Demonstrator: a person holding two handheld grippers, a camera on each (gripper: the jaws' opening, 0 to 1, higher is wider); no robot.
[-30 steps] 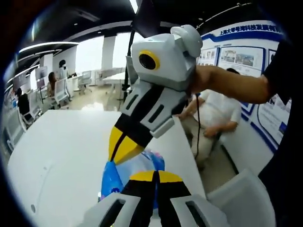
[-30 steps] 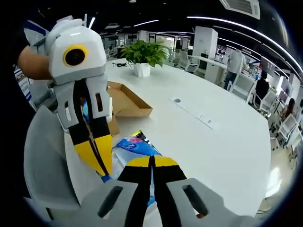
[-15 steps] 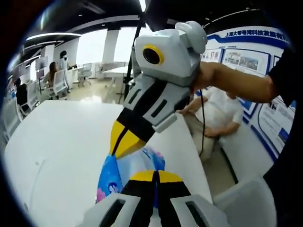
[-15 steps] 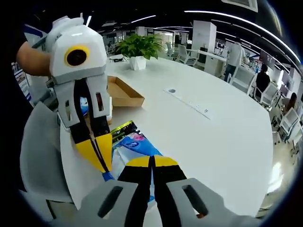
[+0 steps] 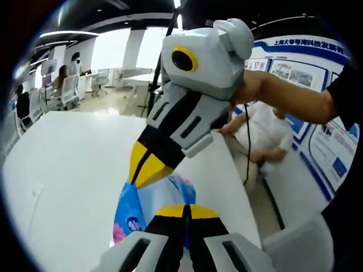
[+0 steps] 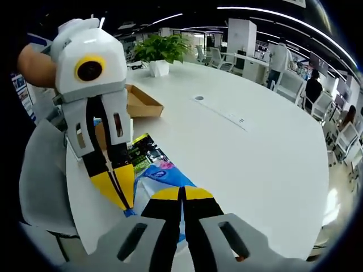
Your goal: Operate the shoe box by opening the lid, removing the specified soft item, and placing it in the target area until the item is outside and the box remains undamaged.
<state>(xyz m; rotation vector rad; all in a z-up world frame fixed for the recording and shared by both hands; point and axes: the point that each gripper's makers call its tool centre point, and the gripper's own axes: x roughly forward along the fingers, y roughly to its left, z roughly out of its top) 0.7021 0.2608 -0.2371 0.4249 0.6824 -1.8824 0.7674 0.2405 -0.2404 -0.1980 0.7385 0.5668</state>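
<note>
Soft item (image 6: 161,173): one blue printed plastic pack with pink flower marks, flexible, lying over the near edge of the white table (image 6: 255,153). Outside the box.

Shoe box (image 6: 139,102): brown cardboard, open, resting on the table beyond the pack, apart from it, near a potted plant (image 6: 161,54). No damage visible from this angle.

Left gripper (image 6: 116,195): yellow-tipped jaws pressed together on one edge of the pack.

Right gripper (image 5: 144,173): jaws likewise closed and pinching the opposite edge, so the pack is held between both tools.

Position note: in the left gripper view the pack (image 5: 156,201) sits close to the table's corner, with a chair (image 5: 300,246) and floor beyond.

Risks, as judged:
- Pack slides off the table edge if let go here, since part of it appears to overhang.
- Thin film may stretch or tear if the two grippers pull apart while both are clamped.
- Slippery wrapper may escape one pinch, leaving the pack swinging from the other.
- Target area not identifiable; misplacement possible.
</note>
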